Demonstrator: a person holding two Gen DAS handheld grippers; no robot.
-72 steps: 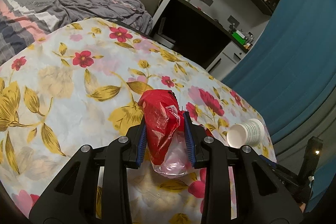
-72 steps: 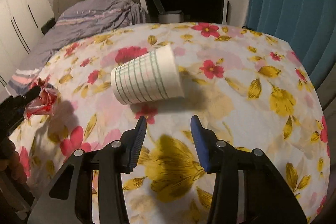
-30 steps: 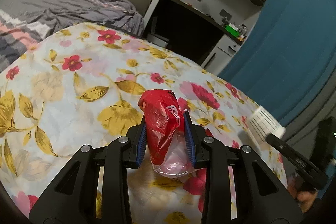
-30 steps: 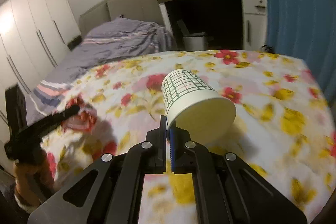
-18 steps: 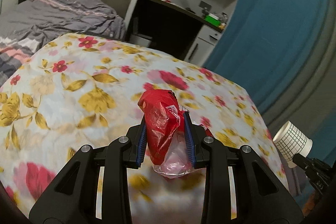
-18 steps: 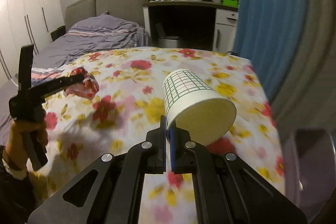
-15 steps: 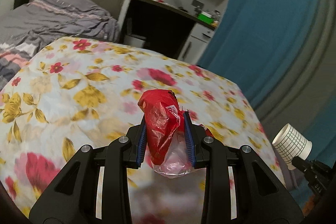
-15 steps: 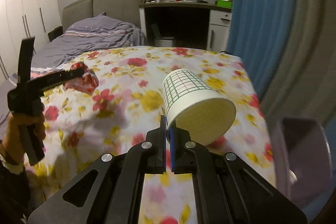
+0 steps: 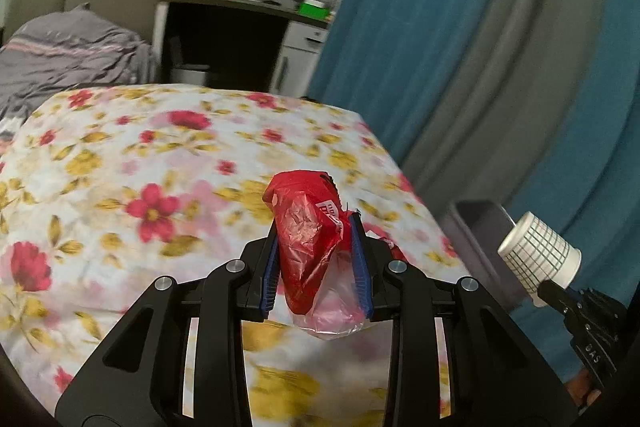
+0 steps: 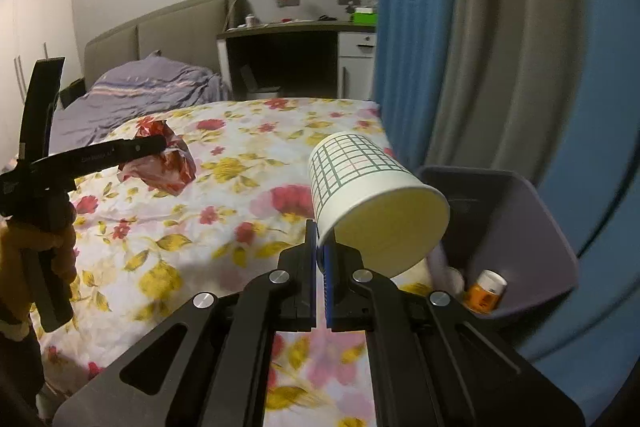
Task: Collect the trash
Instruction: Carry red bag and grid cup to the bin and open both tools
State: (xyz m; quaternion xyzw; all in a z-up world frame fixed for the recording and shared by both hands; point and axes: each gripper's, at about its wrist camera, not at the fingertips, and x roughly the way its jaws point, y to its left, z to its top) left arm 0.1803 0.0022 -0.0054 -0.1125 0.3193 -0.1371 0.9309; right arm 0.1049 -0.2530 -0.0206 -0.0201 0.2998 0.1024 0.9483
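A crumpled red plastic wrapper (image 9: 310, 239) is clamped between the blue pads of my left gripper (image 9: 316, 259), held above the flowered bedspread (image 9: 140, 163). The right wrist view shows the same wrapper (image 10: 164, 159) at the left gripper's (image 10: 160, 143) tip. My right gripper (image 10: 320, 251) is shut on the rim of a white paper cup (image 10: 368, 195) with a green grid, mouth toward the camera. That cup (image 9: 536, 255) also shows at the right edge of the left wrist view. A grey bin (image 10: 532, 219) stands just right of the cup, beside the bed.
The bin holds an orange bottle (image 10: 484, 291) and something white. Blue and grey curtains (image 10: 500, 47) hang behind it. A dark desk (image 10: 288, 63) and a rumpled grey duvet (image 10: 132, 99) lie at the far end. A hand in a yellow sleeve (image 10: 32, 251) holds the left tool.
Both grippers have swung right across the bed, keeping their loads. The bin and its contents have come into view beside the cup, and the curtains now fill the right side.
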